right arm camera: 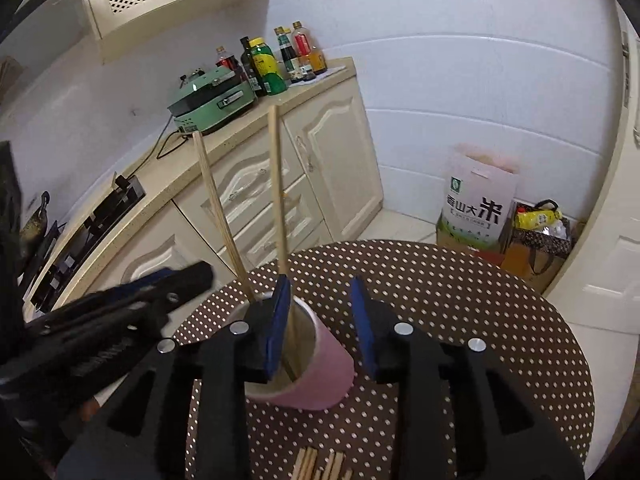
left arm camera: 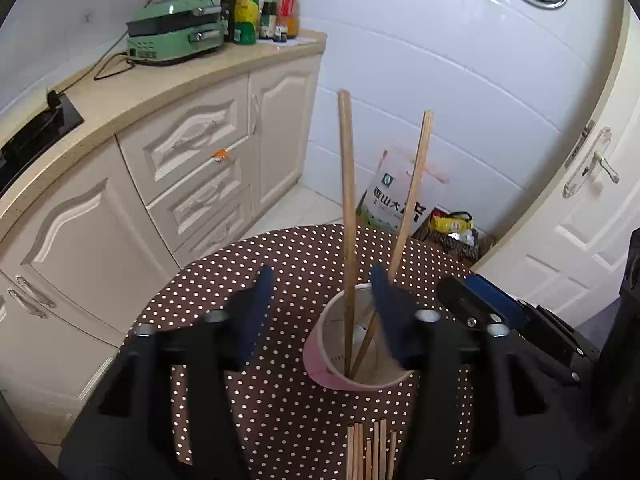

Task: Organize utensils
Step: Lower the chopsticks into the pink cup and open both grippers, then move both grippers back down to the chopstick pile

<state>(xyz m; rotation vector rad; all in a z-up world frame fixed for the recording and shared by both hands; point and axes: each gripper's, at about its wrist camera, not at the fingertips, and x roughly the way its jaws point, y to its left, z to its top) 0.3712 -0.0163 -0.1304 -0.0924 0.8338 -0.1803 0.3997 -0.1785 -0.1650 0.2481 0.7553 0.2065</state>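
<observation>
A pink paper cup stands on the round polka-dot table with two wooden chopsticks upright in it. My left gripper is open and empty, just above and left of the cup's rim. My right gripper is open and empty, its left finger over the cup beside the chopsticks. Several loose chopsticks lie on the table at the near edge and also show in the right wrist view. The right gripper shows in the left wrist view, the left gripper in the right wrist view.
A kitchen counter with a green appliance, bottles and a stove runs along the left. A rice bag and other bags sit on the floor by the wall. A white door is at the right.
</observation>
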